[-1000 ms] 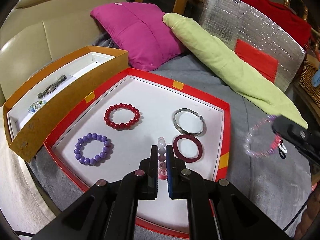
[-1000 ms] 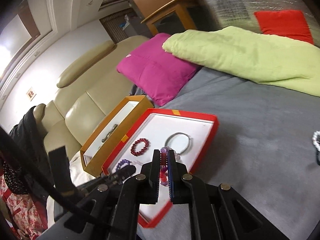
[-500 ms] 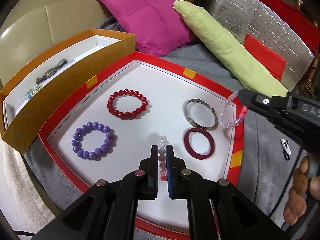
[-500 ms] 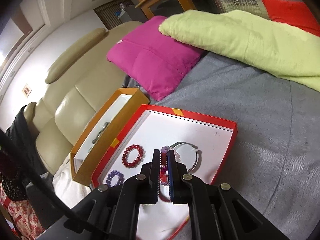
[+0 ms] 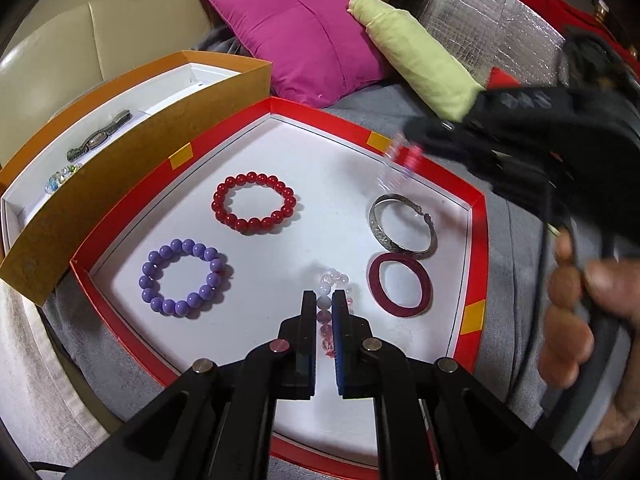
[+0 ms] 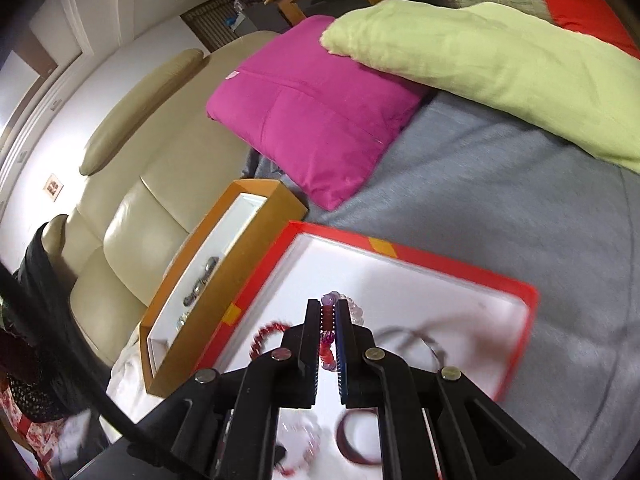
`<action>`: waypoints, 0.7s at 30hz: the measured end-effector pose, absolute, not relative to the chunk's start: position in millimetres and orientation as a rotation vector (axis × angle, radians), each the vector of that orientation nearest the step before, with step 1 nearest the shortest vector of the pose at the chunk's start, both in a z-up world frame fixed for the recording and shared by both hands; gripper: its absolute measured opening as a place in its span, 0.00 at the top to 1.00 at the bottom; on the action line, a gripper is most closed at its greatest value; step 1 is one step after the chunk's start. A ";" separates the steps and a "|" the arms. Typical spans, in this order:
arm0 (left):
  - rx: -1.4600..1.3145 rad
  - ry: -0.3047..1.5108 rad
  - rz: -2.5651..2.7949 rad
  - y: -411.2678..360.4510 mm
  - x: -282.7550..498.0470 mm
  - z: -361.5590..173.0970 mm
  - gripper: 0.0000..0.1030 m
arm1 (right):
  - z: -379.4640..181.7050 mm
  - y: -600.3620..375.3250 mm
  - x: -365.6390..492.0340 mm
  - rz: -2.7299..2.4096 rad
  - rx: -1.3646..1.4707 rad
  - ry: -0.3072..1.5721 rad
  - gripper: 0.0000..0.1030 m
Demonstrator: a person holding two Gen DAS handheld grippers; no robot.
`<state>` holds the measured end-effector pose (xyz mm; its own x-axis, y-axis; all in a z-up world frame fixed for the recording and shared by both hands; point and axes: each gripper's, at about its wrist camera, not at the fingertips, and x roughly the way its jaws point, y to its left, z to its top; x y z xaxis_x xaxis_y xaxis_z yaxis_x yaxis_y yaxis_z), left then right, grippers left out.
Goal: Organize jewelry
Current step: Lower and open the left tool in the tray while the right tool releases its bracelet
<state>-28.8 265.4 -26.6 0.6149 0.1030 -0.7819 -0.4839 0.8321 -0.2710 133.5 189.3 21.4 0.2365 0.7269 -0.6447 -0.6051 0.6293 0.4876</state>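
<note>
The left gripper (image 5: 324, 300) is pinching a pale pink and white bead bracelet (image 5: 334, 278) between its 2 fingers, low over the white floor of the red-rimmed tray (image 5: 476, 240). The right gripper (image 6: 329, 312) is clamping a second bracelet (image 6: 352, 308) of red and clear beads, hanging over the tray's far right corner, where it is showing only as a blur in the left wrist view. A hand (image 5: 576, 312) is gripping that tool's handle at the right edge. Lying in the tray are a red bead bracelet (image 5: 254, 208), a purple bead bracelet (image 5: 184, 278), a silver bangle (image 5: 400, 226) and, just in front of it, a dark red ring bangle (image 5: 400, 290). An orange box (image 5: 132, 152) is sitting against the tray's left side, holding a dark metal piece (image 5: 98, 140) and a clear crystal piece (image 5: 60, 176). Behind them a magenta cushion (image 5: 296, 28) and a green pillow (image 5: 416, 60) are resting on the grey blanket (image 6: 520, 216).
</note>
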 end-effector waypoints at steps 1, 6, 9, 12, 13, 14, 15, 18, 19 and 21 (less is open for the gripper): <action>-0.492 0.849 0.353 265.3 -28.4 -27.0 0.93 | 19.7 194.6 135.0 0.917 0.140 0.972 0.93; -0.488 0.859 0.348 263.9 -25.2 -28.6 0.93 | 2.1 206.3 149.4 0.875 0.103 1.007 0.93; -0.488 0.862 0.348 264.6 -24.3 -29.2 0.93 | -3.8 204.2 156.9 0.854 0.089 1.015 0.93; -0.485 0.865 0.347 264.4 -23.7 -29.5 0.93 | -8.2 201.5 161.6 0.839 0.079 1.033 0.93; -0.484 0.866 0.349 264.3 -23.6 -29.5 0.93 | -8.7 201.2 161.7 0.832 0.071 1.033 0.91; -0.483 0.865 0.352 264.4 -23.9 -29.3 0.93 | -8.8 200.7 161.5 0.826 0.064 1.031 0.90; -0.482 0.864 0.357 264.2 -24.3 -29.1 0.93 | -8.8 200.6 161.9 0.822 0.059 1.033 0.90; -0.483 0.862 0.369 265.5 -25.3 -28.9 0.93 | -6.1 196.7 163.0 0.809 0.067 1.034 0.90; -0.483 0.861 0.372 266.1 -25.6 -28.9 0.93 | -4.3 195.1 162.0 0.801 0.060 1.028 0.90; -0.487 0.859 0.381 267.5 -26.4 -28.8 0.93 | -1.5 191.3 159.9 0.791 0.045 1.025 0.85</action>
<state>-26.4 267.5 -28.8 0.5983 0.1235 -0.7917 -0.5044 0.8258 -0.2524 159.9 191.3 -1.5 0.2728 0.6074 -0.7461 -0.5671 0.7280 0.3852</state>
